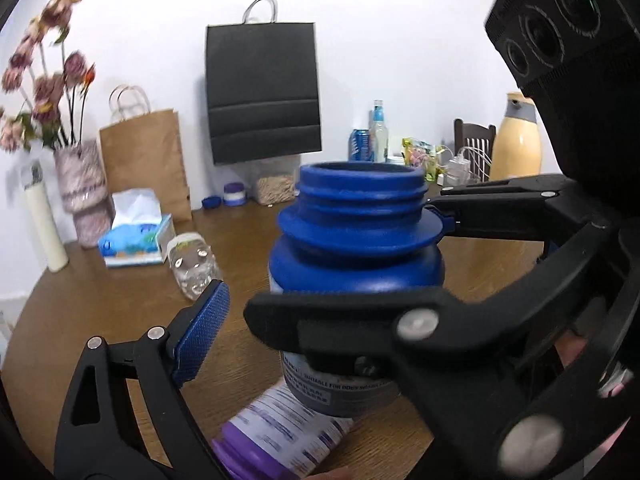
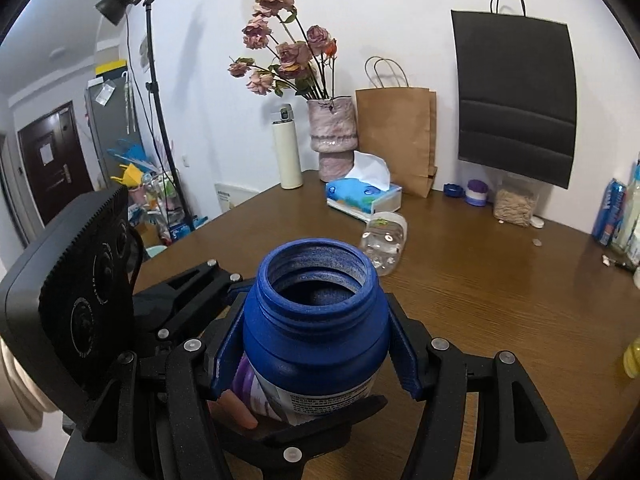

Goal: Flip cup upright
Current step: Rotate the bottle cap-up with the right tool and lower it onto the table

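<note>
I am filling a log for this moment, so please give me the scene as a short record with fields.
cup: blue, upright, mouth open upward
right gripper: shut on the cup, one pad on each side
left gripper: open, visible pad apart from the cup
under the cup: purple and white packet; contact unclear
table: brown wood, clear bottle lying beyond the cup

cup [image 2: 316, 332]: deep blue body and threaded neck, white label with small dark print
finger pads [image 1: 202, 336]: blue, dotted texture, on black arms
surface [image 2: 500, 304]: brown wood grain
tissue box [image 2: 362, 196]: blue and white, fish print
hanging bag [image 2: 516, 100]: black
standing bag [image 2: 394, 136]: brown paper
vase [image 2: 332, 132]: mottled pink
flask [image 2: 286, 148]: cream
</note>
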A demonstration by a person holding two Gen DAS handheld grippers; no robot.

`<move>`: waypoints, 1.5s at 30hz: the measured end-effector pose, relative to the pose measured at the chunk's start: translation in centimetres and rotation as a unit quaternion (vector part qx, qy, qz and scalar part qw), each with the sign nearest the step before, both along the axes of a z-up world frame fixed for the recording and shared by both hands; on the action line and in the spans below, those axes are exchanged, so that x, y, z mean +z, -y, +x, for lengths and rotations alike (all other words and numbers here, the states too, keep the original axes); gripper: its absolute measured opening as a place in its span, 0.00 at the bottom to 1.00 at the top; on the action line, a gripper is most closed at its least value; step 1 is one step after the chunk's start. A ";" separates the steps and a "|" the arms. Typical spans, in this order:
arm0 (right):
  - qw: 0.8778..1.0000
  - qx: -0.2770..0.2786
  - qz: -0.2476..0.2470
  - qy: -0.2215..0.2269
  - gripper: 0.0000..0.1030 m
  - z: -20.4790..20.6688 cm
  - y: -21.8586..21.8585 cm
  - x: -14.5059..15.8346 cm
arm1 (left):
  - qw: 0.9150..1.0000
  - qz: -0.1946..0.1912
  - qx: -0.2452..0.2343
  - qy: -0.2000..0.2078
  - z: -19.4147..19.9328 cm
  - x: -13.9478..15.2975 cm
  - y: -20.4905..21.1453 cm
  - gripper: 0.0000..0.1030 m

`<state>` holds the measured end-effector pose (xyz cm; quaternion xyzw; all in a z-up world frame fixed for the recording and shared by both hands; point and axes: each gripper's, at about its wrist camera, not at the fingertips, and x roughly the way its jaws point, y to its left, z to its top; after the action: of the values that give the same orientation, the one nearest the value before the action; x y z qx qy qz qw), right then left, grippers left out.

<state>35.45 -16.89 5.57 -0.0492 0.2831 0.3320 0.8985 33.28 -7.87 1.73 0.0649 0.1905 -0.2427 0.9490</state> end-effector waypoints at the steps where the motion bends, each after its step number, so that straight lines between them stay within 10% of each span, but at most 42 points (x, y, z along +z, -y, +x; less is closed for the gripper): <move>1: 1.000 0.001 -0.005 0.001 0.65 -0.3 0.0 -0.1 | 1.000 0.002 0.003 0.004 -0.5 -0.1 0.1 0.90; 26: 0.998 0.053 -0.002 -0.017 0.65 -8.1 -1.5 -1.2 | 0.993 0.072 0.072 0.059 -10.8 -0.2 -0.4 1.00; 45: 0.996 0.030 -0.086 -0.001 0.66 -8.8 -3.6 -8.3 | 0.983 0.020 0.116 -0.143 -9.6 -8.3 -2.0 0.99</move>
<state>26.65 -13.29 -2.74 -0.1341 0.3096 0.3336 0.8803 23.65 -5.82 -6.52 0.0262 0.3350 -0.1339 0.9323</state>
